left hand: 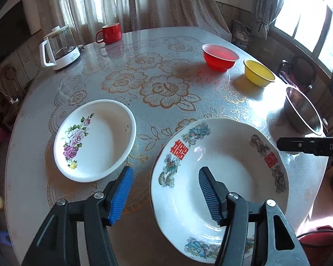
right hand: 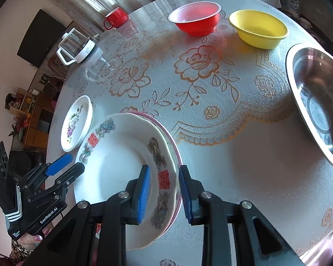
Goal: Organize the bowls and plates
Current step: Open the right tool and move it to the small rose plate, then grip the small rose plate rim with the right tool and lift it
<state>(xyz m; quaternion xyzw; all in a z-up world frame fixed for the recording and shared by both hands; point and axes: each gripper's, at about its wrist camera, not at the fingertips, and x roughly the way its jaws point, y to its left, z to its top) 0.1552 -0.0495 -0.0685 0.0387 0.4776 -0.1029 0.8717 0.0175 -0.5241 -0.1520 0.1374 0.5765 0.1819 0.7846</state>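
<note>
The right gripper (right hand: pixel 163 194) clamps the dragon plate (right hand: pixel 122 166) (stacked on a pink-rimmed plate (right hand: pixel 174 146)); the left gripper (left hand: pixel 164 190) gapes empty.

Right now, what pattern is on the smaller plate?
Purple roses with green leaves on the white smaller plate, clearest in the left wrist view.

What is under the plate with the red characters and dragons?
In the right wrist view, a second plate with a pink rim shows under the dragon plate, along its right edge. The rest of it, and any pattern, is covered.
</note>
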